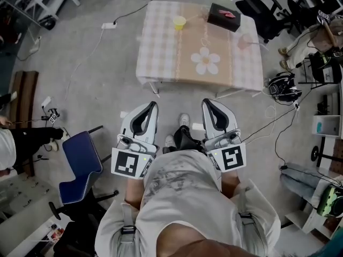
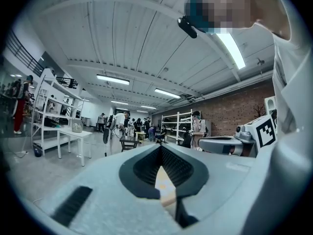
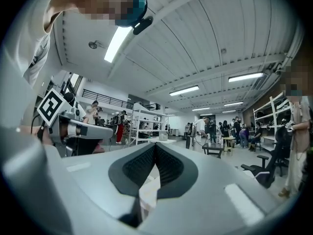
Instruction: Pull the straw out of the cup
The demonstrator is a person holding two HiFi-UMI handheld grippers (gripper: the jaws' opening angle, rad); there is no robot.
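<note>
Table [image 1: 161, 52] far ahead; cup [image 1: 179, 22] tiny, straw unclear; left gripper [image 1: 154, 104] and right gripper [image 1: 205, 101] closed, empty.

left gripper [image 1: 154, 105] and right gripper [image 1: 205, 102] are pale grey with black pads [image 2: 144, 168], the shirt [image 1: 182, 189] mottled white.

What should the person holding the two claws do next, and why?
Probably walk up to the table. The left claw and right claw are both shut, empty and well short of the yellow cup standing on it.
</note>
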